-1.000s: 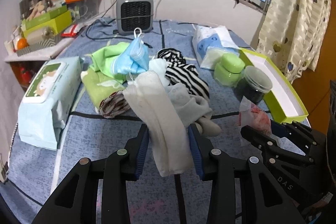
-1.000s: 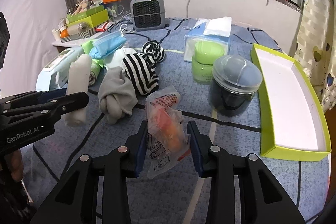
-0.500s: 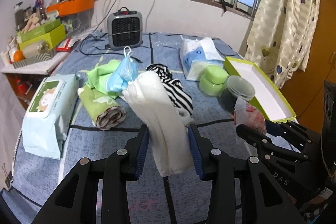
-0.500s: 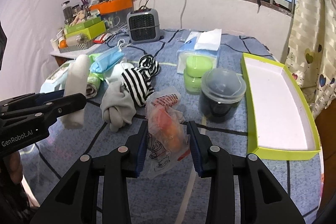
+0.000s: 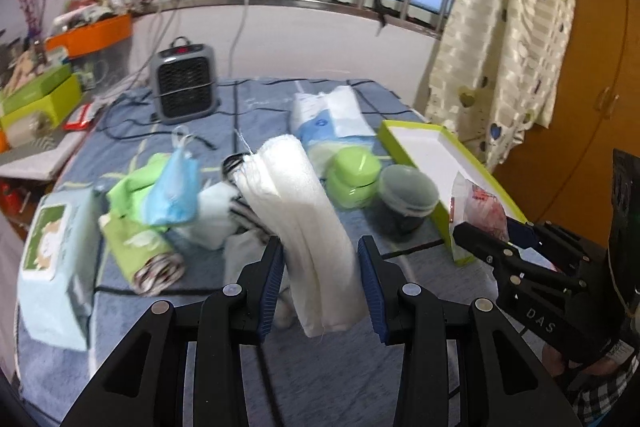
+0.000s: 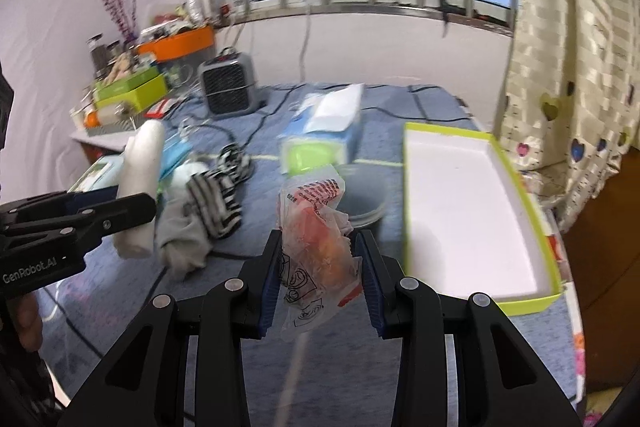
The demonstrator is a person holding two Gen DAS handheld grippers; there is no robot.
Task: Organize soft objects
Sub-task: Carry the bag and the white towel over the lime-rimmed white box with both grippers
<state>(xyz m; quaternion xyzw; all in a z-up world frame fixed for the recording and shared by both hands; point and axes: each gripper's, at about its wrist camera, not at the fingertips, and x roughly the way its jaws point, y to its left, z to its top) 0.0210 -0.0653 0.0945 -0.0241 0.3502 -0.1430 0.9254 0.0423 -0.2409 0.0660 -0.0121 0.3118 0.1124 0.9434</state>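
Hidden or unclear: both views are motion-blurred; the print on the plastic packet cannot be read; the dark jar is partly covered by the packet in the right wrist view; the grey sock and striped sock run into each other in a heap.
Left tool: blue-padded fingers clamped on the lower part of a rolled white towel, which stands tilted up toward 11 o'clock and is lifted off the blue bed cover.
Right tool: fingers clamped on a crumpled clear plastic packet with red print and orange contents, held above the cover.
Towel texture: soft, fuzzy terry, a loose thread at its upper edge, the lower end hanging below the pads.
Packet texture: thin, glossy, wrinkled film.
Tray: long green-edged box lid with a flat white inside, lying at 2 o'clock from the right tool, near the heart-print curtain.
Soft heap: green rolled cloth, pale blue face mask and wet-wipes pack, at 9 to 10 o'clock from the left tool.
Hard things: round green lidded jar beside the dark jar; grey grilled fan heater at 12 o'clock, far end of the bed.
Cut off: a person's checked sleeve shows only at the frame edge.
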